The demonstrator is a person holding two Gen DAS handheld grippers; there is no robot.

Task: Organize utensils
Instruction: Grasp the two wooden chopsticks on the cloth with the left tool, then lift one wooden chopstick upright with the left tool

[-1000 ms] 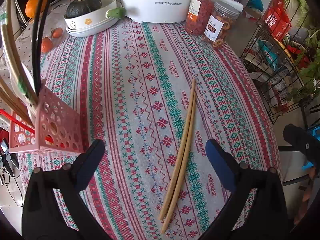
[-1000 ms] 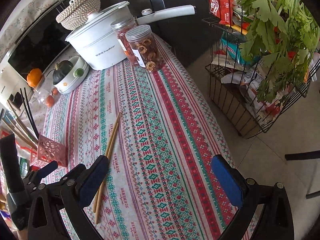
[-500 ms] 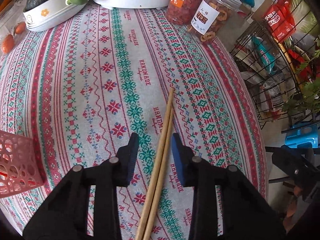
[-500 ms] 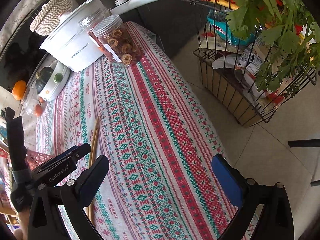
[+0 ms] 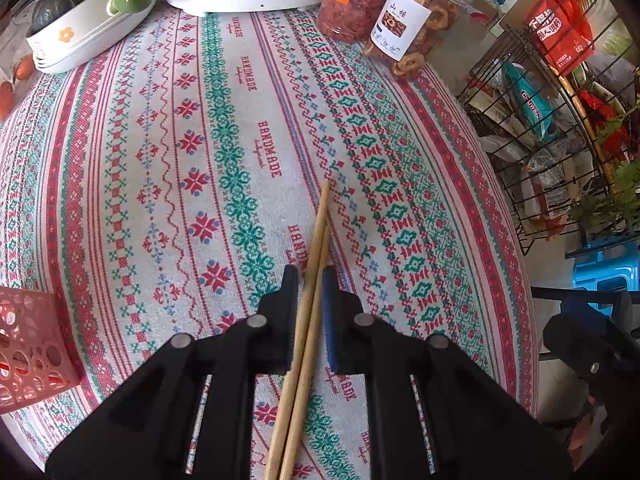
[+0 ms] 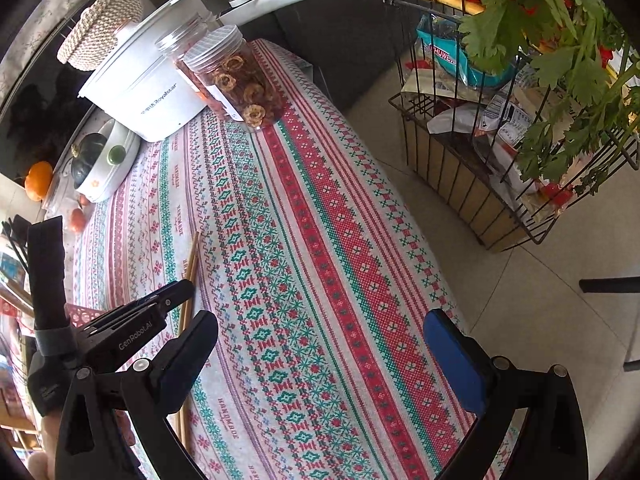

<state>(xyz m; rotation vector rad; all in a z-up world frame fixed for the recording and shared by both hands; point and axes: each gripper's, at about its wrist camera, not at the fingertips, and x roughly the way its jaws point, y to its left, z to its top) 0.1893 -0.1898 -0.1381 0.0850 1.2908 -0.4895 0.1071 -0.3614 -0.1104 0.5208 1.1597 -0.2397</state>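
Observation:
A pair of wooden chopsticks [image 5: 316,248] lies on the patterned tablecloth [image 5: 192,148]. My left gripper [image 5: 309,280] is closed around their middle, with the jaws pressed against both sticks. The chopsticks also show in the right wrist view [image 6: 193,256], with the left gripper [image 6: 176,292] on them. A pink perforated utensil holder [image 5: 28,344] stands at the left table edge. My right gripper [image 6: 320,344] is open and empty above the table's near right side.
A white pot [image 6: 140,92], two jars of dried snacks [image 5: 412,28] and a dish with a squash [image 5: 84,12] stand at the back. A wire rack with packets and greens [image 6: 520,80] stands on the floor to the right.
My left gripper has moved forward over the chopsticks and closed from wide open onto them. The right gripper has stayed open and shifted a little.

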